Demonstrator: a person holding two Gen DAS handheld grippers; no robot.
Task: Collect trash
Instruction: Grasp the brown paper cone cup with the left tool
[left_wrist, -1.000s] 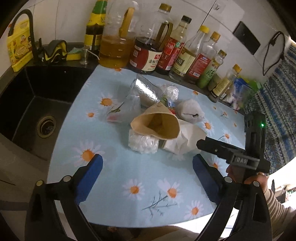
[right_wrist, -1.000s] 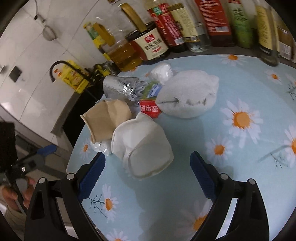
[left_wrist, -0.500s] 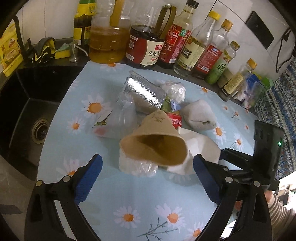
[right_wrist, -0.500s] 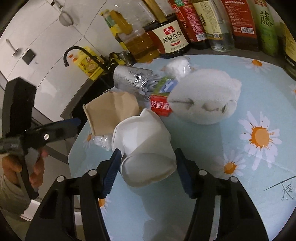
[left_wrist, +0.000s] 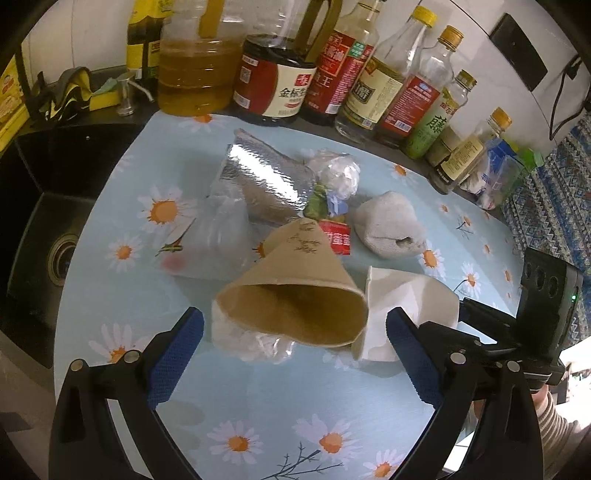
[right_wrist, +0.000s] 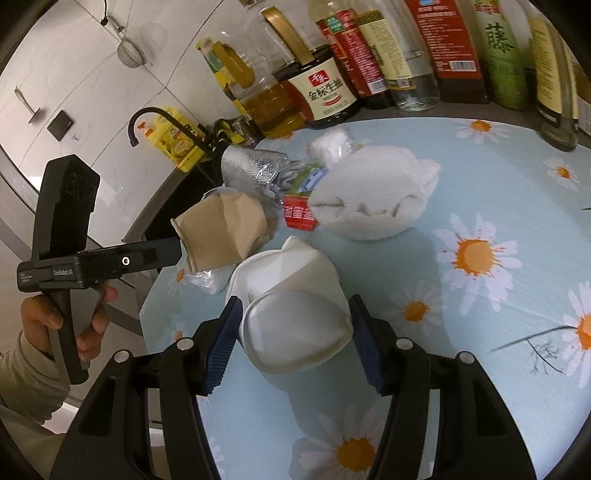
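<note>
Left wrist view: the left gripper (left_wrist: 293, 343) stands wide apart, its pads flanking the mouth of the brown cup (left_wrist: 295, 291), which lies on its side on the cloth (left_wrist: 258, 413) atop a clear wrapper (left_wrist: 255, 341). Foil sleeve (left_wrist: 266, 181), sachet (left_wrist: 336, 240) and wad (left_wrist: 388, 230) lie behind.

Right wrist view: the right gripper (right_wrist: 293, 336) has closed in on the white cup (right_wrist: 291, 299), pads at or just beside its rim; whether they press it I cannot tell. Both cups look light, thin and crushable, so a gentle hold across the mouth should suit, since hard squeezing would fold them.
</note>
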